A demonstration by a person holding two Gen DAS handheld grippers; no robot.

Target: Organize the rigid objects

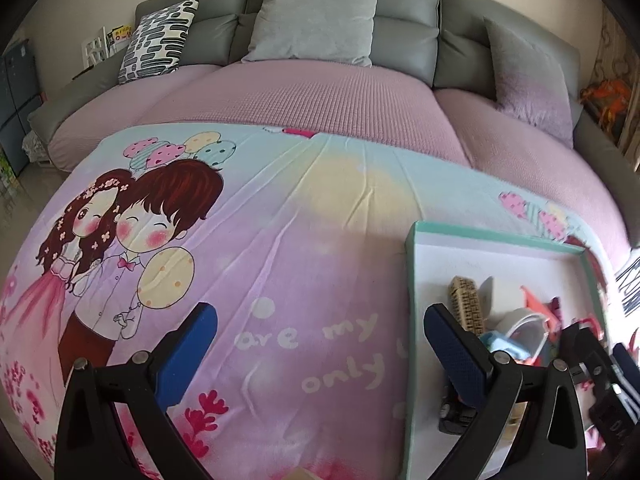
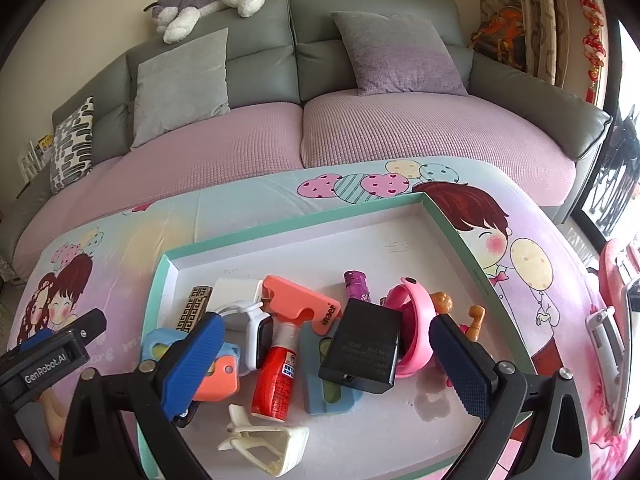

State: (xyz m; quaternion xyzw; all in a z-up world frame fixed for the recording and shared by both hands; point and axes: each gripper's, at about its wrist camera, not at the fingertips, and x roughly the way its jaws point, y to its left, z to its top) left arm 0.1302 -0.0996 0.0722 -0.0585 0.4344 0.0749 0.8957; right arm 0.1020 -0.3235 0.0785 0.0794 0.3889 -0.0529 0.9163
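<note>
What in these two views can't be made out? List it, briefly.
- Left wrist view: most items in the tray are hidden by the left gripper finger and the frame edge.
- Right wrist view: the blue-and-orange piece is partly behind the right gripper finger.
- Right wrist view: print on the black box is too small to read.

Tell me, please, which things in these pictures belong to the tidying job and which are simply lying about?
Part of the job:
- green-rimmed tray
- red bottle
- black charger
- pink band
- coral holder
- white clip
- both open grippers, left gripper, right gripper

Just lying about:
- cartoon cloth
- sofa
- grey cushion
- plush dog
</note>
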